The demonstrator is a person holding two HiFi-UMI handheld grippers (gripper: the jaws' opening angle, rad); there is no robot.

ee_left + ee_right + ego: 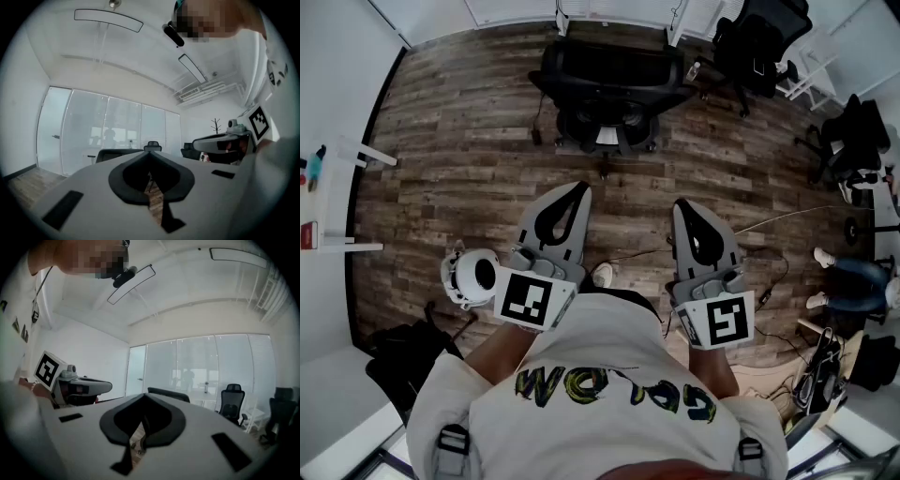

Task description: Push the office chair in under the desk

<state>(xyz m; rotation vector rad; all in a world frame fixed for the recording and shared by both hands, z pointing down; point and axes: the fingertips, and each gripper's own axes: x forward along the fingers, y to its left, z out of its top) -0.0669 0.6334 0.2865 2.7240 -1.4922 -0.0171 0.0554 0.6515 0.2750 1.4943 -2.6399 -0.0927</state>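
The black office chair [609,89] stands on the wood floor at the top centre of the head view, its seat just in front of the white desk [619,11]. My left gripper [580,189] and right gripper [682,204] are held side by side well short of the chair, both pointing at it, both shut with nothing between the jaws. The chair's back shows just over the closed jaws in the left gripper view [152,147] and in the right gripper view [168,394]. Neither gripper touches the chair.
Other black chairs stand at the top right [764,37] and right [853,141]. A seated person's legs [848,277] are at the right edge. Cables [769,272] trail on the floor there. A white desk's legs [361,155] stand at the left, and a black bag [403,352] lies at the lower left.
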